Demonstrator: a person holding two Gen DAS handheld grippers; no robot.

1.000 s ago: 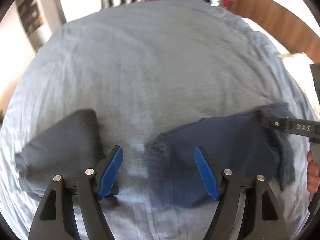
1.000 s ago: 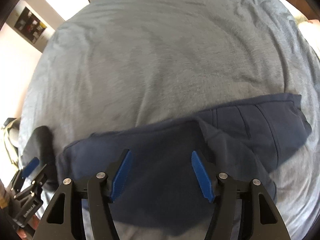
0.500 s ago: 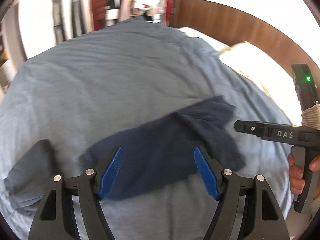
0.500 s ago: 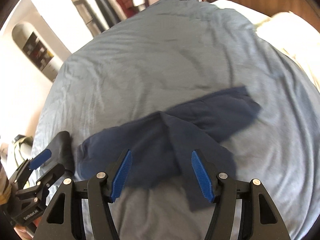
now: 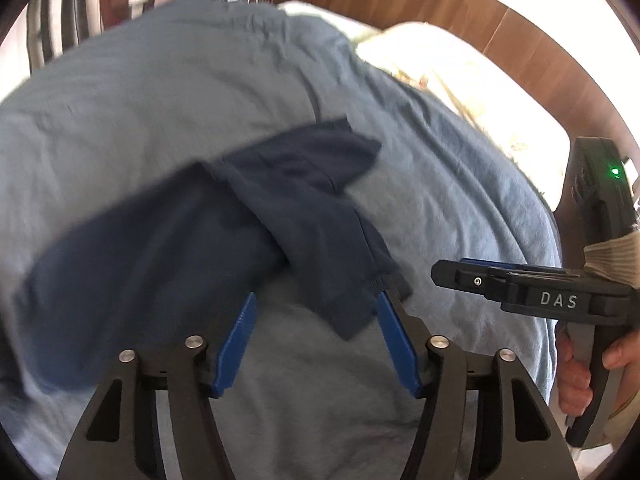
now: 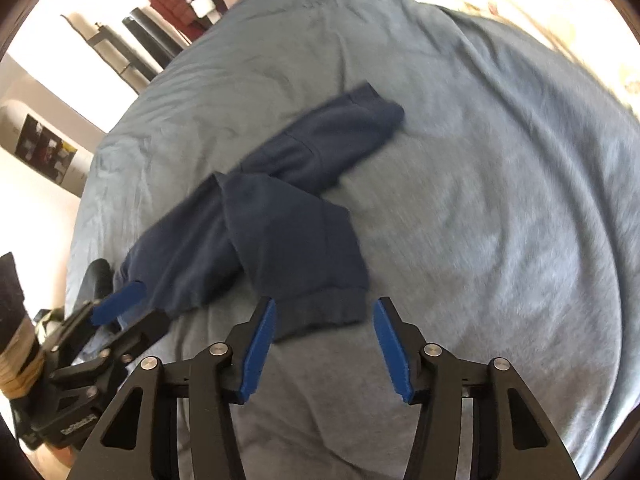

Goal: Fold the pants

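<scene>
Closest to the left wrist camera, the left hand-held gripper has its blue pads apart and closing, pointing steeply down at the bed; the cuffed hem of one pant leg lies between the tips, against the right pad, not yet pinched as far as the frame shows. Same story on the right hand-held gripper: pads apart, closing, with the ribbed cuff of the near leg sitting just ahead of the gap, not clamped. Both likely line up on the leg ends to grab and carry them over for a fold. A hand grips the right tool's handle at the edge of the left view.

Further out, the dark blue pants lie on the blue-grey bedcover, legs splayed in a V, one running toward the left gripper, the other bent toward the right one. The waist end sits farthest away. Beyond that, pale pillows and a wooden headboard.

Versus a second ago: both views then sat right above the fabric with wider-set pads; now both grippers have pulled back toward the leg ends, the whole garment is visible, and the pads have narrowed.
</scene>
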